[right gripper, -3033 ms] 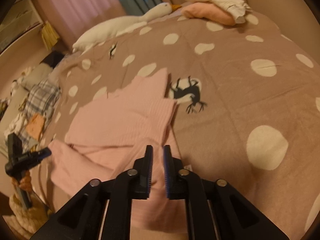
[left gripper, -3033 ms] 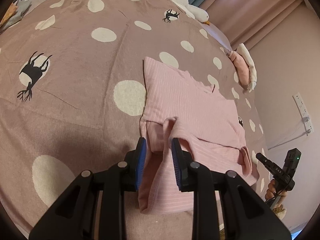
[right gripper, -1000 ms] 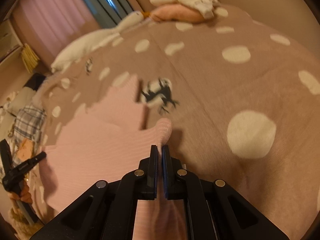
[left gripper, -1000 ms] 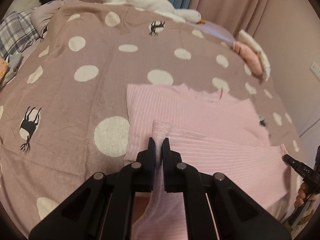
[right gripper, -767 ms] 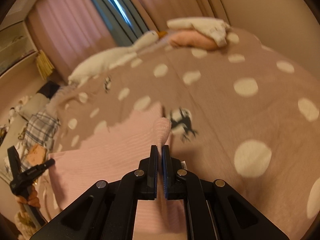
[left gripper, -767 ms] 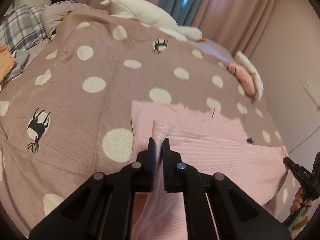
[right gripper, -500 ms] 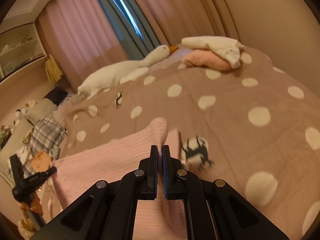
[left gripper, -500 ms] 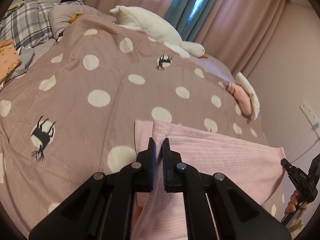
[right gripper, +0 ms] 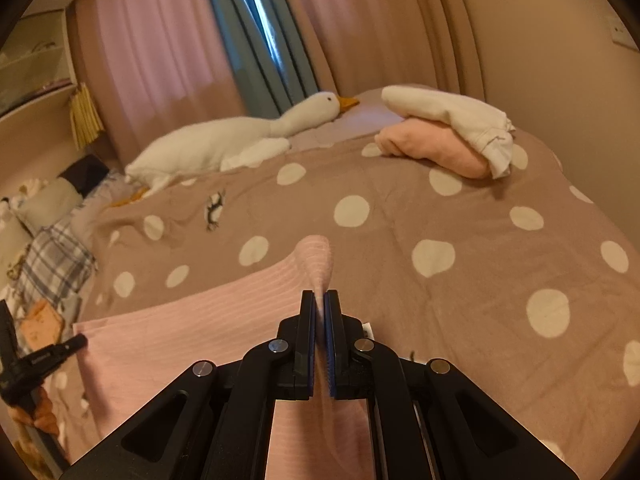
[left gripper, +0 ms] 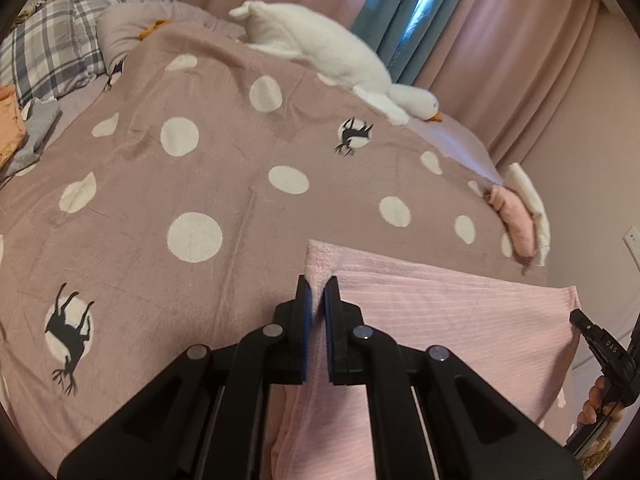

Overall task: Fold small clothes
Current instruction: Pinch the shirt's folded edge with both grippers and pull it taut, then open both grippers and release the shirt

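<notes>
A pink ribbed garment (left gripper: 440, 320) hangs stretched between my two grippers above the bed. My left gripper (left gripper: 316, 284) is shut on its left corner, which sticks up past the fingertips. My right gripper (right gripper: 319, 298) is shut on the other corner of the pink garment (right gripper: 200, 320), which also pokes up between the pads. The right gripper's handle shows at the far right of the left wrist view (left gripper: 604, 352); the left one shows at the far left of the right wrist view (right gripper: 36, 360). The garment's lower part is hidden below the grippers.
The bed has a mauve blanket (left gripper: 200, 184) with white dots. A white plush goose (left gripper: 332, 60) lies at the head. Folded pink and white clothes (right gripper: 448, 136) are stacked at the far right. Plaid bedding (left gripper: 44, 48) and loose clothes lie at the far left.
Both grippers have shut on the garment's corners and raised it off the blanket; its edge now stretches between them in the air, where it lay flat before.
</notes>
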The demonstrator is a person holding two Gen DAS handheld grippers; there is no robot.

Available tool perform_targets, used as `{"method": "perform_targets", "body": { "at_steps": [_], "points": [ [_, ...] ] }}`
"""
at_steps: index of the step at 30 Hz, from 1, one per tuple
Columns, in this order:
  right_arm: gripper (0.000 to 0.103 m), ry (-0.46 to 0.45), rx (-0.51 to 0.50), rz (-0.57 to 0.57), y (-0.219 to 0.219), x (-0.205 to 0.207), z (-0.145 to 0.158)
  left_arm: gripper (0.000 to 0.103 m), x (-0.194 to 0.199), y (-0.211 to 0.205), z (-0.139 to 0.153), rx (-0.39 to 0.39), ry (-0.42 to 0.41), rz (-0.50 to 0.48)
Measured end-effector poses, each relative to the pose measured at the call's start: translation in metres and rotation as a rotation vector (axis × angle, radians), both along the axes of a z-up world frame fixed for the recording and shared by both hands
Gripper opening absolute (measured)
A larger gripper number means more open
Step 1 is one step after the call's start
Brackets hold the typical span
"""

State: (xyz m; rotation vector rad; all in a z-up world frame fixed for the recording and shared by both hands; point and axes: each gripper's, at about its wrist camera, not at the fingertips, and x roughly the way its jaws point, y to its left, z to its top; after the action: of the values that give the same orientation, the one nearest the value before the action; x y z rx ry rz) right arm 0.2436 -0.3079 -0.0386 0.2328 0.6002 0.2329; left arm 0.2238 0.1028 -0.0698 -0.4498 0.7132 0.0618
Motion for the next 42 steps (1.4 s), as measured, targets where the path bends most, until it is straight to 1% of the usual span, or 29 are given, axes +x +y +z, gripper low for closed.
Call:
{"method": "perform_targets", "body": {
  "at_steps": [2, 5, 6, 9, 13, 16, 19, 21, 23, 24, 25, 27, 28, 29, 30, 31, 32, 33, 34, 35, 38, 40, 42],
  "points": [
    [0.005, 0.036, -0.006, -0.009, 0.003, 0.014, -0.009, 0.005, 0.012, 0.003, -0.009, -0.018, 0.026, -0.008],
    [0.005, 0.107, 0.034, 0.003, 0.005, 0.033, -0.028, 0.005, 0.027, 0.011, -0.026, -0.049, 0.078, -0.014],
    [0.005, 0.128, 0.034, 0.002, 0.006, 0.040, -0.036, 0.005, 0.031, 0.013, -0.030, -0.053, 0.092, -0.013],
    [0.005, 0.185, 0.000, -0.022, 0.012, 0.055, -0.055, 0.005, 0.042, 0.017, -0.048, -0.053, 0.142, -0.004],
    [0.005, 0.248, -0.013, -0.036, 0.015, 0.069, -0.079, 0.006, 0.054, 0.020, -0.074, -0.044, 0.213, -0.007],
    [0.005, 0.286, -0.039, -0.056, 0.017, 0.077, -0.093, 0.008, 0.060, 0.019, -0.088, -0.040, 0.253, -0.003],
    [0.005, 0.318, -0.029, -0.057, 0.016, 0.081, -0.103, 0.010, 0.064, 0.019, -0.099, -0.039, 0.278, -0.004],
    [0.005, 0.336, -0.019, -0.061, 0.015, 0.081, -0.108, 0.010, 0.064, 0.019, -0.102, -0.029, 0.289, -0.012],
    [0.005, 0.342, -0.018, -0.070, 0.014, 0.080, -0.109, 0.015, 0.061, 0.020, -0.099, -0.020, 0.293, -0.007],
    [0.005, 0.341, -0.015, -0.080, 0.012, 0.078, -0.108, 0.016, 0.060, 0.021, -0.097, -0.012, 0.300, -0.002],
    [0.005, 0.343, -0.014, -0.085, 0.011, 0.076, -0.106, 0.018, 0.057, 0.021, -0.093, -0.001, 0.303, 0.006],
    [0.005, 0.334, -0.015, -0.091, 0.010, 0.071, -0.100, 0.022, 0.046, 0.023, -0.082, 0.018, 0.279, 0.015],
    [0.005, 0.328, -0.020, -0.092, 0.010, 0.066, -0.096, 0.028, 0.041, 0.024, -0.078, 0.023, 0.270, 0.018],
    [0.010, 0.321, -0.026, -0.094, 0.010, 0.062, -0.092, 0.038, 0.035, 0.024, -0.072, 0.026, 0.259, 0.021],
    [0.015, 0.310, -0.031, -0.096, 0.009, 0.054, -0.085, 0.045, 0.028, 0.024, -0.067, 0.022, 0.249, 0.024],
    [0.034, 0.297, -0.030, -0.098, 0.007, 0.049, -0.080, 0.062, 0.021, 0.024, -0.061, 0.012, 0.239, 0.029],
    [0.058, 0.276, -0.023, -0.098, 0.005, 0.041, -0.075, 0.073, 0.013, 0.025, -0.056, -0.006, 0.229, 0.039],
    [0.066, 0.243, -0.014, -0.099, 0.003, 0.031, -0.068, 0.075, 0.006, 0.024, -0.051, -0.022, 0.218, 0.047],
    [0.068, 0.221, -0.016, -0.103, 0.002, 0.024, -0.063, 0.077, -0.005, 0.024, -0.045, -0.043, 0.203, 0.050],
    [0.068, 0.201, -0.023, -0.107, 0.001, 0.015, -0.057, 0.080, -0.011, 0.022, -0.042, -0.054, 0.195, 0.043],
    [0.069, 0.161, -0.033, -0.107, -0.001, -0.014, -0.043, 0.084, -0.038, 0.014, -0.031, -0.075, 0.162, 0.032],
    [0.070, 0.152, -0.037, -0.104, -0.004, -0.032, -0.037, 0.086, -0.057, 0.008, -0.028, -0.079, 0.144, 0.025],
    [0.072, 0.120, -0.056, -0.135, -0.006, -0.050, -0.033, 0.087, -0.072, 0.000, -0.031, -0.095, 0.143, 0.024]
  ]
}}
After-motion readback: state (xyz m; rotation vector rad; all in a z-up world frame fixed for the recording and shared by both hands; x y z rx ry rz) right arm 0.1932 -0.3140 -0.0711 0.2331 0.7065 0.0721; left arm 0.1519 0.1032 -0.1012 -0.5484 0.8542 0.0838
